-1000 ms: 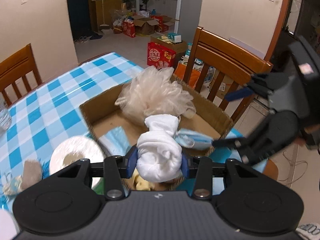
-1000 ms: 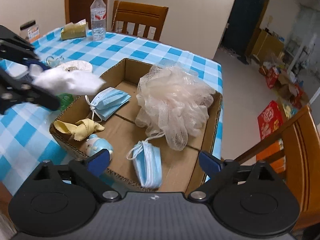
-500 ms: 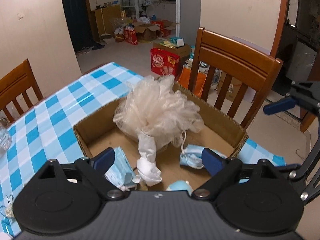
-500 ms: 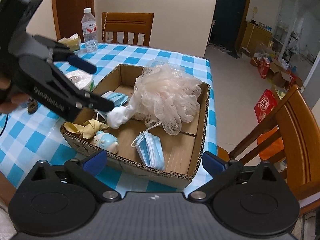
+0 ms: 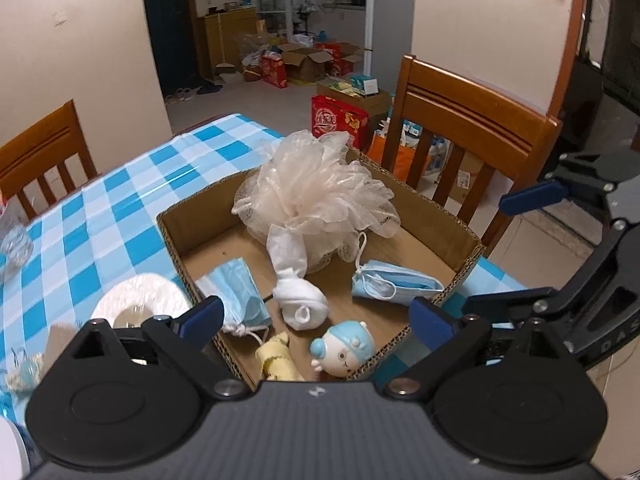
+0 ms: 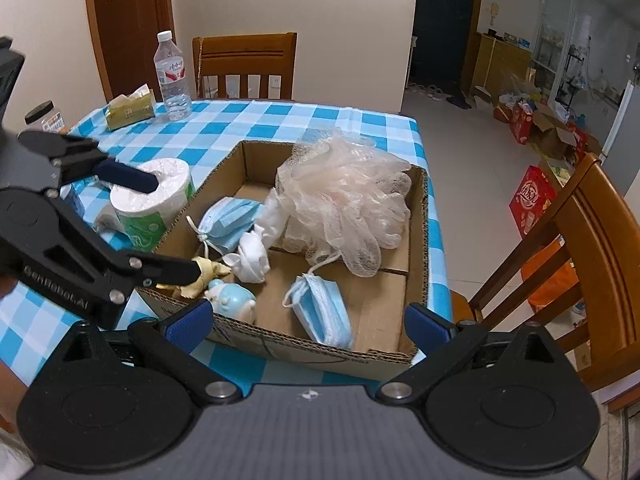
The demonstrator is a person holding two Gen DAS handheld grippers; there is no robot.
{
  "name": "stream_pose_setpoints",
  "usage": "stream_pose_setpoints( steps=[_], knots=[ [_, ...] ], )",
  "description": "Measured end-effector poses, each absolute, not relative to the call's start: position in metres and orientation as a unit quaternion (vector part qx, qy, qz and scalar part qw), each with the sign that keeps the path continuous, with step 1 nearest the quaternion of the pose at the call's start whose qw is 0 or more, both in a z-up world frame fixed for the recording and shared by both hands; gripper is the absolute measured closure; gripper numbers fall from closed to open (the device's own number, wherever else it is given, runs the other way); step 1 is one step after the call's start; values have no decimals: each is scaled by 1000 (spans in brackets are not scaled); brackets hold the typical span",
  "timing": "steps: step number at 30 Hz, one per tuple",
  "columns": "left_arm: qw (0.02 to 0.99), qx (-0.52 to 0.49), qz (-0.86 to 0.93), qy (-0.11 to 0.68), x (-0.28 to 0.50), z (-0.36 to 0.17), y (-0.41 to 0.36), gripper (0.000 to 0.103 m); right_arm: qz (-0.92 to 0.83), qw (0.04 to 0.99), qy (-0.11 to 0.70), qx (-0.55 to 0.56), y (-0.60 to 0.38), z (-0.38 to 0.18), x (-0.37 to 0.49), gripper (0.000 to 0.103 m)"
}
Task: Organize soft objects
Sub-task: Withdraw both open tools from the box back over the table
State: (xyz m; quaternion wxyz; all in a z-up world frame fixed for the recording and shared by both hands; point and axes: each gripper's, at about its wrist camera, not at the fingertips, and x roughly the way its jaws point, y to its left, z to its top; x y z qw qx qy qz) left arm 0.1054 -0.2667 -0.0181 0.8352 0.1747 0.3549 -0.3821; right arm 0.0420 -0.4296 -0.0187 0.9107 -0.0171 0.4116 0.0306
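A cardboard box (image 5: 464, 236) (image 6: 420, 240) sits on the blue checked table. In it lie a white sock (image 5: 298, 300) (image 6: 251, 258), a peach bath pouf (image 5: 316, 192) (image 6: 344, 204), two blue face masks (image 5: 396, 284) (image 5: 236, 292), a yellow cloth (image 5: 276, 360) and a small blue toy (image 5: 344, 346) (image 6: 232, 300). My left gripper (image 5: 316, 316) is open and empty above the box's near edge. My right gripper (image 6: 308, 320) is open and empty, back from the box's front wall.
A toilet paper roll (image 6: 154, 200) stands left of the box. A water bottle (image 6: 172, 76), a tissue pack (image 6: 130, 106) and a jar (image 6: 42, 118) stand at the table's far end. Wooden chairs (image 5: 472, 136) (image 6: 246, 64) flank the table.
My left gripper opened and let go of the white sock, which fell into the box against the pouf. Both grippers pulled back from the box.
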Motion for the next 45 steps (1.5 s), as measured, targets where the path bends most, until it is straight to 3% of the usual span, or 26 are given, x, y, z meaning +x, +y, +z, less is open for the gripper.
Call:
stream_pose_setpoints(
  steps=[16, 45],
  knots=[
    [849, 146, -333, 383, 102, -25, -182, 4, 7, 911, 413, 1, -380, -23, 49, 0],
    [842, 149, -313, 413, 138, -63, 10, 4, 21, 886, 463, -24, -181, -43, 97, 0]
  ],
)
